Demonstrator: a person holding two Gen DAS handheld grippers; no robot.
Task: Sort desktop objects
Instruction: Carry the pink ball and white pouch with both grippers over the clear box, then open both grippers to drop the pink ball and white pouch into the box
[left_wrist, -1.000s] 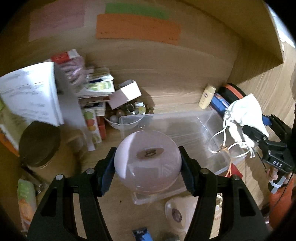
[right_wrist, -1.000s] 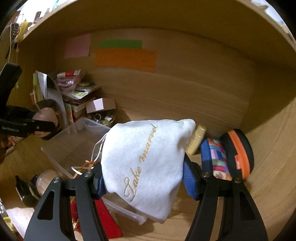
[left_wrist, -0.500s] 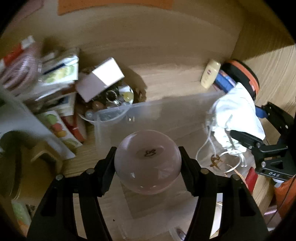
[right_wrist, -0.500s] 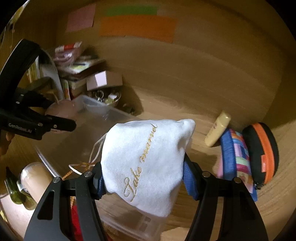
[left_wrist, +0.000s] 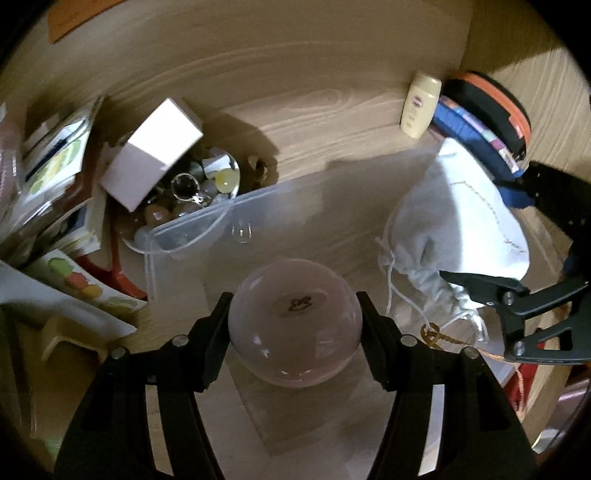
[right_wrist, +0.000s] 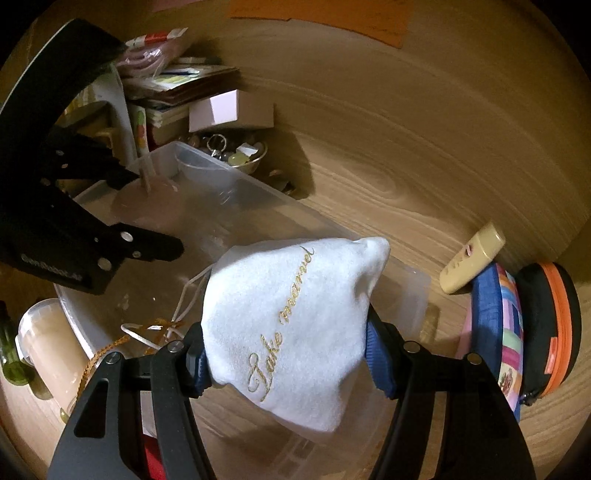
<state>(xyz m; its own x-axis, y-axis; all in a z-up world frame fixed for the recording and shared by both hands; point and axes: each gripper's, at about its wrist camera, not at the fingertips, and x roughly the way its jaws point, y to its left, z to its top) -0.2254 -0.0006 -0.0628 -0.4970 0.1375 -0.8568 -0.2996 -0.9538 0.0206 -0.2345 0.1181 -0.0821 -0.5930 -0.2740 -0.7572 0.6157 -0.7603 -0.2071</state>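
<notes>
My left gripper (left_wrist: 294, 321) is shut on a pale pink round jar (left_wrist: 294, 321) with an oval label on top, held over the clear plastic bin (left_wrist: 229, 214). My right gripper (right_wrist: 284, 350) is shut on a white drawstring pouch (right_wrist: 291, 325) with gold script, held over the right end of the same bin (right_wrist: 229, 195). The pouch (left_wrist: 454, 229) and the right gripper also show at the right of the left wrist view. The left gripper (right_wrist: 122, 206) shows at the left of the right wrist view with the jar (right_wrist: 147, 195) low in the bin.
A small white box (left_wrist: 155, 155) rests on a bowl of trinkets (left_wrist: 207, 181) behind the bin. Books and papers (left_wrist: 55, 162) are stacked at left. A cream bottle (left_wrist: 421, 107), a colourful pouch (right_wrist: 502, 332) and an orange-rimmed black case (right_wrist: 550, 325) lie at right. A beige cup (right_wrist: 48, 343) stands near left.
Both grippers have moved forward and down over the clear bin, each still holding its object. The jar now sits lower inside the bin.
</notes>
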